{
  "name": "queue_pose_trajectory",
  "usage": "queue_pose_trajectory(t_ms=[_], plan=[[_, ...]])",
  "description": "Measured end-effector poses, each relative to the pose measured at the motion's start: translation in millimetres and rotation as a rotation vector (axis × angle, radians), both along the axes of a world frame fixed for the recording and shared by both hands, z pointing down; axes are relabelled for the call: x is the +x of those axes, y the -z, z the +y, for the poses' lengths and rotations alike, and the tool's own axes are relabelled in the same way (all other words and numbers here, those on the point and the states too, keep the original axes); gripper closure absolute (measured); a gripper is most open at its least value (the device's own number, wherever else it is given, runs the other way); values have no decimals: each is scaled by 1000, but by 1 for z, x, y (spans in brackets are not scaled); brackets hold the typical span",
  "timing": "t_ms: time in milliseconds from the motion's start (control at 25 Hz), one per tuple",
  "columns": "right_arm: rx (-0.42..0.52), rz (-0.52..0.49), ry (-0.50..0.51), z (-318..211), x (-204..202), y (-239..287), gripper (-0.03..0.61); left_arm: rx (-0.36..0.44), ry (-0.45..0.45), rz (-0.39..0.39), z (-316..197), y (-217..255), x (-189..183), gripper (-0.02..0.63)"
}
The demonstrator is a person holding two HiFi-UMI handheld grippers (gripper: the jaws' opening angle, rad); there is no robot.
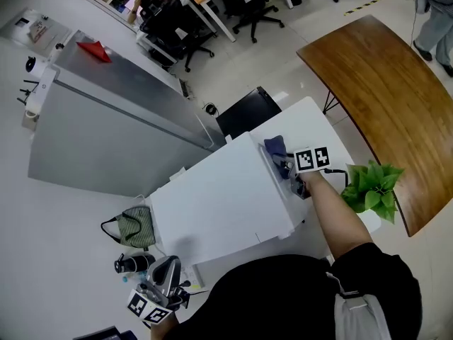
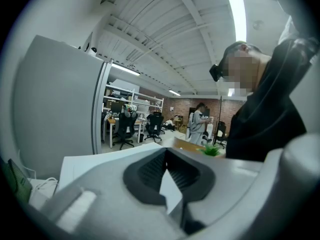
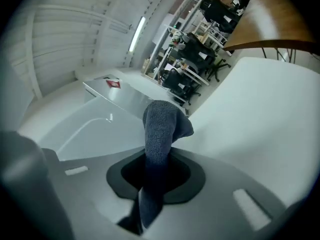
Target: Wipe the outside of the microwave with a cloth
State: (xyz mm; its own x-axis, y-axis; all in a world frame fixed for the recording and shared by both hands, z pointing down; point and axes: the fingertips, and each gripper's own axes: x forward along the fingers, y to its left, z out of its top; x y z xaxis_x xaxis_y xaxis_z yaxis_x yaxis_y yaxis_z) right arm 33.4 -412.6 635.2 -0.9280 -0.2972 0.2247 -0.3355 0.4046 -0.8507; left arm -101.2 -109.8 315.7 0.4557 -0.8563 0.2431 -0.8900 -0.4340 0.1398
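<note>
The white microwave (image 1: pixel 219 204) fills the middle of the head view, seen from above. My right gripper (image 1: pixel 289 168) is at its right-hand side, shut on a dark blue cloth (image 1: pixel 275 147) that lies against the microwave's upper right edge. In the right gripper view the cloth (image 3: pixel 161 129) sticks up from between the jaws, beside the white wall (image 3: pixel 260 114). My left gripper (image 1: pixel 165 280) hangs low at the bottom left, off the microwave, its ribbed pads (image 2: pixel 150 170) meeting at the tip with nothing held.
A grey metal cabinet (image 1: pixel 106 119) stands to the left. A wooden table (image 1: pixel 375 98) and a green plant (image 1: pixel 371 186) are on the right. A green bag (image 1: pixel 134 227) lies on the floor by the microwave's left corner. Office chairs (image 1: pixel 177 27) stand farther back.
</note>
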Motion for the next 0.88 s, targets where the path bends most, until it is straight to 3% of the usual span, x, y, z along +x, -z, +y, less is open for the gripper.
queue_pose_trajectory(t_ms=[160,280,360,480,600,720,880], plan=[[-54,267,57,6,2,-66,531,5,-2,-3,1,1,2,612],[-74,329,69,18,6,-83,531,13,-8,-3,2,4,4,612],[-29,247,34,20,13,-48,531,14,-8,-3,3,4,4,612],[90,0,-33,23,29,56,531,14,-6,1,1,2,4,612],[221,-186,10,45,40,147,531,10,-20,5,-5,-1,5,612],[257,-231,69,66,36,165,531,4,-42,5,-9,-3,11,612],[163,-147,36,60,33,104,531,3,-56,-2,-10,-3,17,612]])
